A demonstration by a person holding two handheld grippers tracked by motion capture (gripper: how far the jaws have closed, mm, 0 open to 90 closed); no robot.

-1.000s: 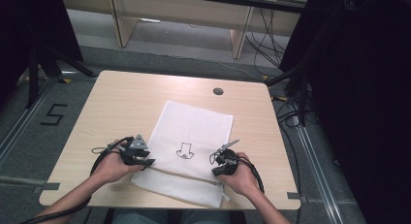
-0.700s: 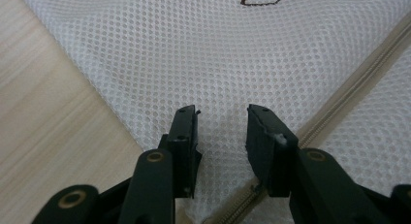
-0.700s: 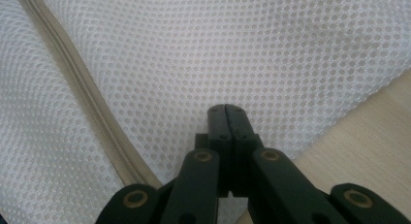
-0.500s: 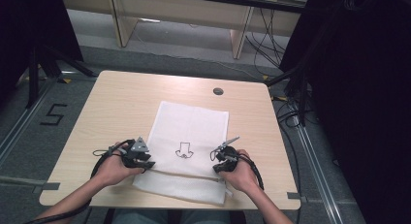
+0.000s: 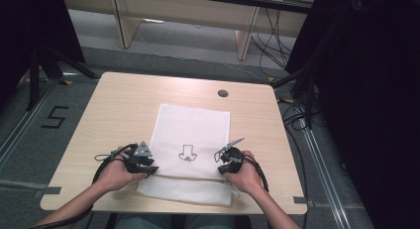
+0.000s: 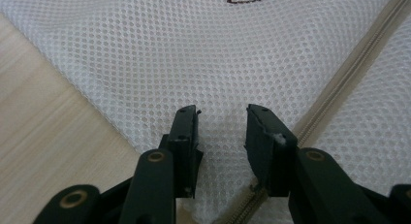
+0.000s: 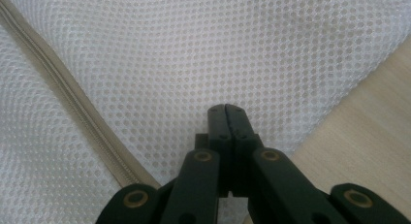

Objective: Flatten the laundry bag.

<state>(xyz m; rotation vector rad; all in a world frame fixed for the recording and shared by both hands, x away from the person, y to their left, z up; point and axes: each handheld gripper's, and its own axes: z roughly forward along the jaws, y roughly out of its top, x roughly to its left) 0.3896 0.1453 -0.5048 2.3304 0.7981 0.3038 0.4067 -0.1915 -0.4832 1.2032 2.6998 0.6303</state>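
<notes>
Looks like the folding step on the mesh bag (image 5: 190, 140), flat in the middle of the table (image 5: 119, 105), near end hanging a bit toward the person. Zipper (image 6: 339, 83) running across close to the near edge.

Left gripper (image 6: 222, 118) parked over the bag's left edge, jaws standing apart with mesh between them, nothing pinched. Been closing in over the last second, then stopped partway. Right gripper (image 7: 226, 110) at the bag's right edge, jaws fully together; can't tell whether any mesh is caught in there.

Probably next: finish the left pinch by the zipper, then lift both sides evenly so the fold lands straight.

Versus a second ago: bag pulled slightly nearer, both hands hardly shifted, left jaws narrower.
</notes>
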